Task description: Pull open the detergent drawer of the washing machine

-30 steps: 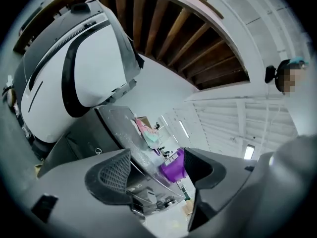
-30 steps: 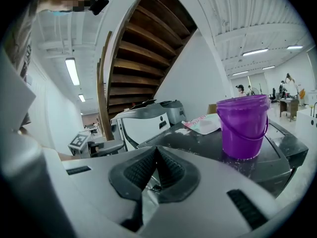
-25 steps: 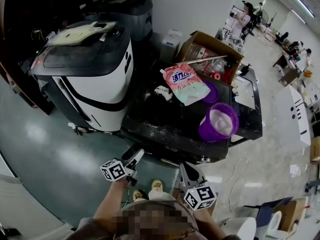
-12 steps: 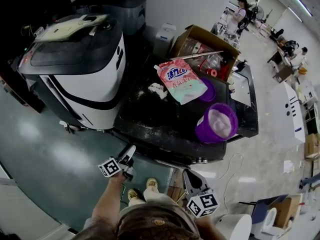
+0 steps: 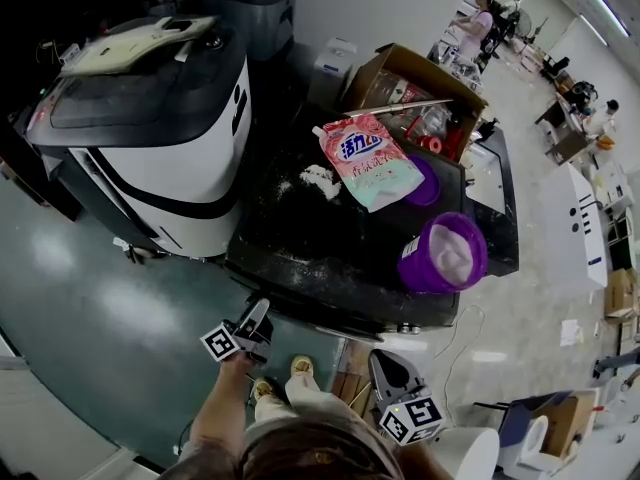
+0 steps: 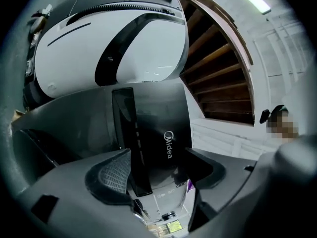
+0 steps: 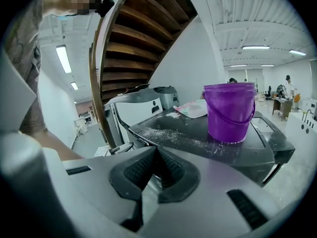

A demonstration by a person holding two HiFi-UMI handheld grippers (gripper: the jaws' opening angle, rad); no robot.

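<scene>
Black-topped washing machine (image 5: 320, 238) is sitting dead centre w/ a purple bucket (image 5: 445, 253) and a pink detergent pouch (image 5: 370, 160) resting on top. Left gripper (image 5: 260, 313) is hovering just by its front edge, jaws standing wide apart, gripping nothing, facing the Midea front panel (image 6: 166, 118). Can't tell which bit is the drawer tbh. Right gripper (image 5: 385, 365) is hanging near the front too, jaws pressing together, empty.
</scene>
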